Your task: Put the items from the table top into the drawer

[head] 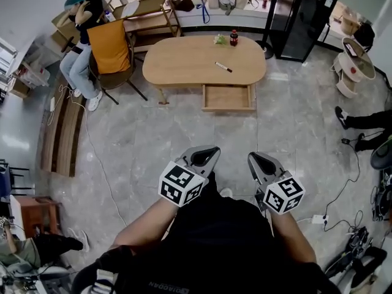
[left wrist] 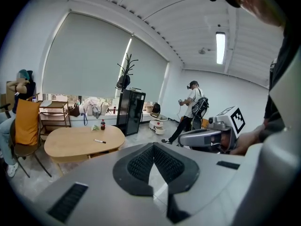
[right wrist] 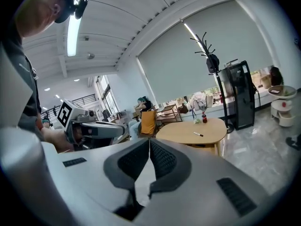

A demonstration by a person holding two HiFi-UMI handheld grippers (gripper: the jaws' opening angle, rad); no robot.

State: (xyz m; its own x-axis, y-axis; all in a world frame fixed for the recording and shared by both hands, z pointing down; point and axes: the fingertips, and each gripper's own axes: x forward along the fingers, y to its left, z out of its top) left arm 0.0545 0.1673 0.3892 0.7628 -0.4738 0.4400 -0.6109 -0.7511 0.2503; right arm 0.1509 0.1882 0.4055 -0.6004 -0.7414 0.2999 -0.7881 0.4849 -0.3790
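Observation:
A light wooden oval table (head: 184,63) stands far ahead of me, and its drawer (head: 228,97) is pulled open at the front. On the top lie a black marker (head: 223,67), a cola bottle (head: 233,38) and a small green item (head: 220,39). The left gripper view shows the marker (left wrist: 99,141) and bottle (left wrist: 102,125) far off; the right gripper view shows the marker (right wrist: 198,134) too. My left gripper (head: 211,150) and right gripper (head: 252,157) are held near my body above the floor, both shut with nothing between the jaws.
A person sits on a chair with an orange back (head: 110,45) left of the table. A wooden shelf (head: 150,14) and a black fridge (head: 300,20) stand behind it. A low bench (head: 61,133) lies left; cables (head: 343,182) and someone's legs (head: 367,122) are right.

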